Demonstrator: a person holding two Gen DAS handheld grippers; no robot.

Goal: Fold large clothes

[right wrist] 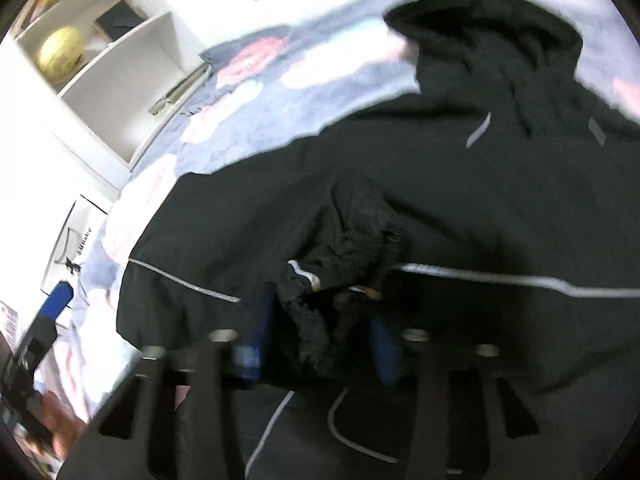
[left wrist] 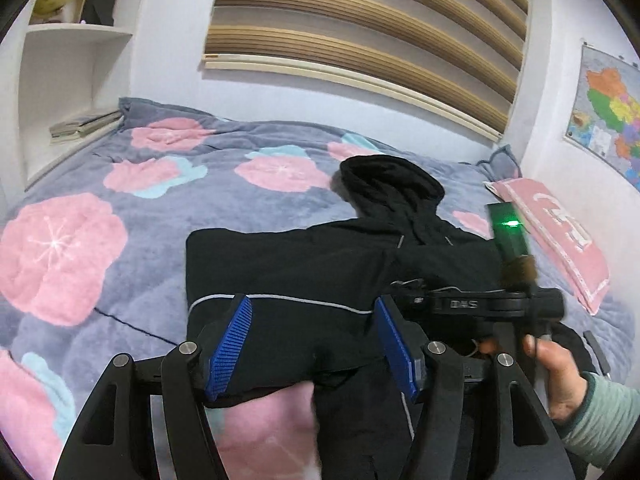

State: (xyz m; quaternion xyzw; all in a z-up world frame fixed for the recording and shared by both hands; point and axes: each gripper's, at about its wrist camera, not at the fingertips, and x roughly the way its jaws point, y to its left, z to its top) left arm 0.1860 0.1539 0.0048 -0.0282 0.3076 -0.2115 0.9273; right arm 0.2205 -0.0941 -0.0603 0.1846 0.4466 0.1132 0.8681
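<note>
A black hoodie (left wrist: 304, 268) lies spread across the flowered blanket (left wrist: 132, 184) of the bed, hood (left wrist: 388, 178) toward the wall with its slatted panel (left wrist: 360, 32), body nearer me. I judge it laid flat this way so that its sides can be folded in over the middle. One side looks already turned in, its edge running straight down the blanket, though I cannot be sure of that.

My left claw (left wrist: 316, 344) hangs spread above the lower body of the hoodie, blue pads (left wrist: 234, 340) well apart, nothing between them; the grey piping (left wrist: 320, 300) runs just beyond the tips. It waits there, I judge, ready to take the hem.

My right claw (right wrist: 316, 340), seen blurred through its own camera, has a bunched fold of black cloth (right wrist: 340, 264) standing between its pads. I take it to be pinching that fold, probably a sleeve or side panel, to carry it across the body. The blur keeps me from seeing how firmly the pads press.

In the left view the person's hand (left wrist: 560, 376) grips the right tool beside the hoodie's far edge, near a pink pillow (left wrist: 560, 236).
</note>
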